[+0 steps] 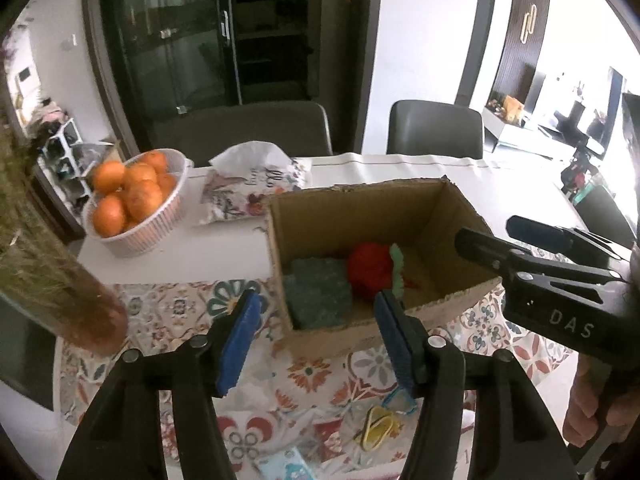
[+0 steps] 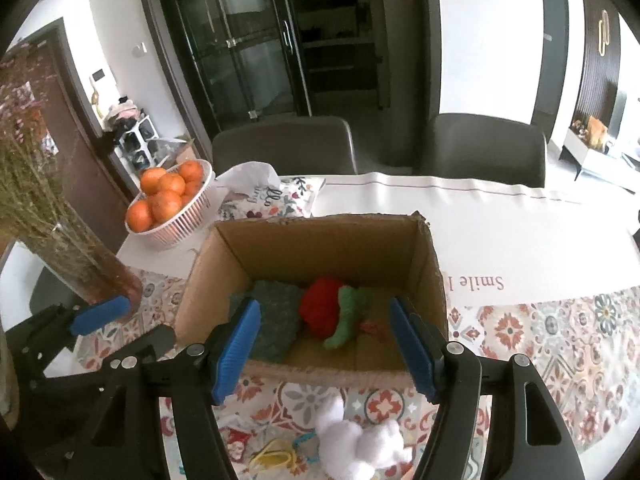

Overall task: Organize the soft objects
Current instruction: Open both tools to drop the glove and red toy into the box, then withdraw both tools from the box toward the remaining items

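Note:
An open cardboard box [image 1: 460,216] [image 2: 320,240] stands on the patterned cloth. Inside lie a dark green sponge [image 1: 320,292] [image 2: 276,320], a red pompom [image 1: 368,268] [image 2: 324,308] and a green fuzzy piece [image 1: 398,276] [image 2: 348,316]. My left gripper [image 1: 318,340] is open and empty, just before the box's near wall. My right gripper [image 2: 328,344] is open and empty above the box's near edge; it also shows in the left wrist view [image 1: 516,240]. A white plush toy [image 2: 360,440] lies on the cloth below the right gripper. Yellow and blue elastic bands [image 1: 380,424] [image 2: 276,456] lie nearby.
A white basket of oranges [image 1: 132,200] [image 2: 172,200] and a floral tissue pack [image 1: 248,188] [image 2: 272,196] sit behind the box on the left. A glass vase of dried flowers [image 1: 52,280] [image 2: 68,248] stands at the left. Two grey chairs [image 2: 288,144] stand behind the table.

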Tool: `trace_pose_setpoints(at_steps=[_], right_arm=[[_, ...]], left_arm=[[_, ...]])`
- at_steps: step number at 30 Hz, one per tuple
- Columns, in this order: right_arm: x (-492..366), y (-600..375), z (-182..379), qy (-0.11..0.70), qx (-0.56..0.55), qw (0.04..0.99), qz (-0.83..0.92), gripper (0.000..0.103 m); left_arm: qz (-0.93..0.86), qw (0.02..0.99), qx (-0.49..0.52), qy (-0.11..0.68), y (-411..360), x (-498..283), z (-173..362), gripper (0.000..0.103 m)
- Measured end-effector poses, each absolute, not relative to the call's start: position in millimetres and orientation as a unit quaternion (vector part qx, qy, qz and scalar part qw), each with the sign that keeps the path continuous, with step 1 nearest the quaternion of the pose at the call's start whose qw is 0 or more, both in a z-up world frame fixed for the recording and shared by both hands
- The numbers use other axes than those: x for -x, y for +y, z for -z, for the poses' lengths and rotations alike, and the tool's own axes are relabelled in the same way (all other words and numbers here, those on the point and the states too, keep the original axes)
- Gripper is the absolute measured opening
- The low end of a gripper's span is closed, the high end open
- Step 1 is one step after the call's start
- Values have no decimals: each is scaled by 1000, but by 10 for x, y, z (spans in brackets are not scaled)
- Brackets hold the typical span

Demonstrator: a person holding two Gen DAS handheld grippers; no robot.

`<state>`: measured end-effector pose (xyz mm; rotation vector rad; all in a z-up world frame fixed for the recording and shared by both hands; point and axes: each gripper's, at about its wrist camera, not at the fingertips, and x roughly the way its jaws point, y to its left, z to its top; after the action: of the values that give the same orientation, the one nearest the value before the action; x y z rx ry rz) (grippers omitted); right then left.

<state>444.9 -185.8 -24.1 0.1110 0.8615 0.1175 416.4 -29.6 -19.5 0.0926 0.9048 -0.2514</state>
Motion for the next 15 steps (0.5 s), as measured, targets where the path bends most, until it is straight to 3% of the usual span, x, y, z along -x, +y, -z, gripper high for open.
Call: trace_pose_setpoints(at_steps=[15], right_arm=[[-3733, -1493, 117, 387, -21, 919, -68, 70]], left_arm=[[76, 906, -61, 411, 55, -3490, 130, 67]])
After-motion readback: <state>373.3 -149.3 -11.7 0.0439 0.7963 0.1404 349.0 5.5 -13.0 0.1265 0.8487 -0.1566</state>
